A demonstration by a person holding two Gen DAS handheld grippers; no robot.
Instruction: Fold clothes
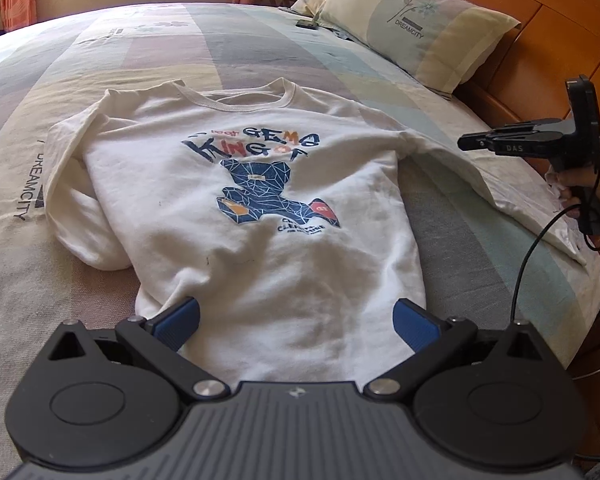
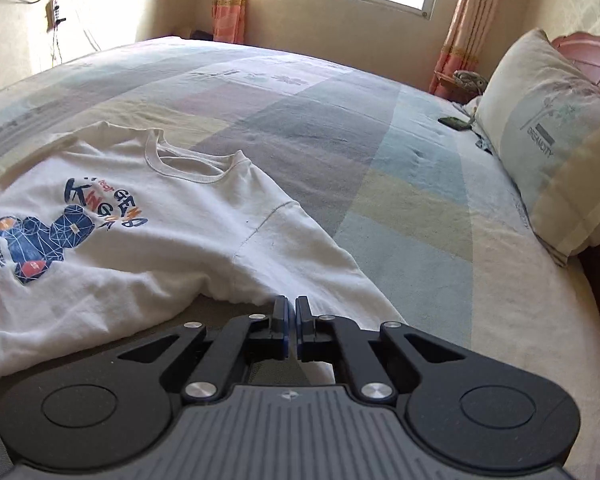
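On the bed [image 1: 260, 36], the white sweatshirt [image 1: 260, 240] lies face up, one sleeve [image 2: 300, 264] stretched out. My left gripper [image 1: 296, 326] spreads wide over the hem; my right gripper [image 2: 291, 312], nearly closed and holding nothing, should pinch that sleeve low and carry it flat across the chest.

White printed sweatshirt [image 1: 260, 208] lies face-up, seemingly unfolded.

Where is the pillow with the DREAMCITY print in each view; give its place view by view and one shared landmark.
Left wrist view: the pillow lies at the upper right, against the wooden headboard.
Right wrist view: the pillow stands at the right edge, mid-height.
Shared landmark: the white sweatshirt with its blue bear print.
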